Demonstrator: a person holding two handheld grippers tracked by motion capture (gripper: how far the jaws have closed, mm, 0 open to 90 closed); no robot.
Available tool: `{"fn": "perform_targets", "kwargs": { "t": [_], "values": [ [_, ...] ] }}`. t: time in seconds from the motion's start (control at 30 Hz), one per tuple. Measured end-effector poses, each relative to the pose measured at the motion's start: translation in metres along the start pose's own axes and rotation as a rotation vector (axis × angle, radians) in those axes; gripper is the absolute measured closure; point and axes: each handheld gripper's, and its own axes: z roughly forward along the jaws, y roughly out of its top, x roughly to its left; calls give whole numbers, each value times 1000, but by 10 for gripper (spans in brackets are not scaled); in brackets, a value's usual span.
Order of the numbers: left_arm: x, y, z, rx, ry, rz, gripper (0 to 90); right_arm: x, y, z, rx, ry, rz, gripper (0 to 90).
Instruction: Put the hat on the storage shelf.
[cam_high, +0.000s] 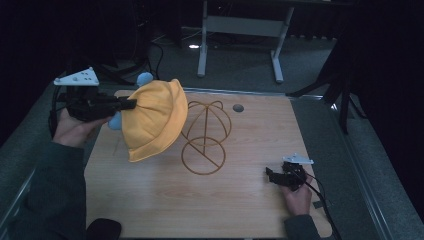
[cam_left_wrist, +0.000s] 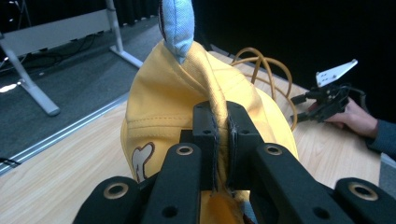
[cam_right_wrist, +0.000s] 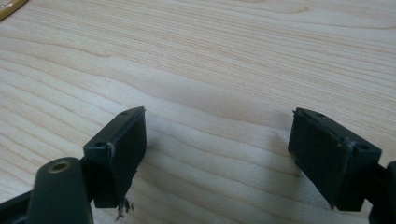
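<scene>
Left tongs (cam_left_wrist: 223, 135) clamped — yellow hat (cam_left_wrist: 173, 98)

one yellow hat (cam_high: 155, 120), one wire stand (cam_high: 205, 137), two grippers

The yellow hat (cam_high: 155, 120) covers the left part of the wire stand (cam_high: 206, 137) in the high view; in the left hand-held gripper (cam_left_wrist: 219, 135) view the hat's lower edge is hidden behind the jaws, and its blue ear (cam_left_wrist: 176, 25) is cut off by the top edge; the patch (cam_left_wrist: 141, 158) on the hat is partly hidden.
</scene>
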Motion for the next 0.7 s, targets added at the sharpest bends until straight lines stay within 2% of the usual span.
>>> {"fn": "perform_targets", "kwargs": {
  "t": [0.7],
  "values": [
    [-6,20,21,5,-23,-8,847,0,1,0,1,1,0,193]
  ]
}}
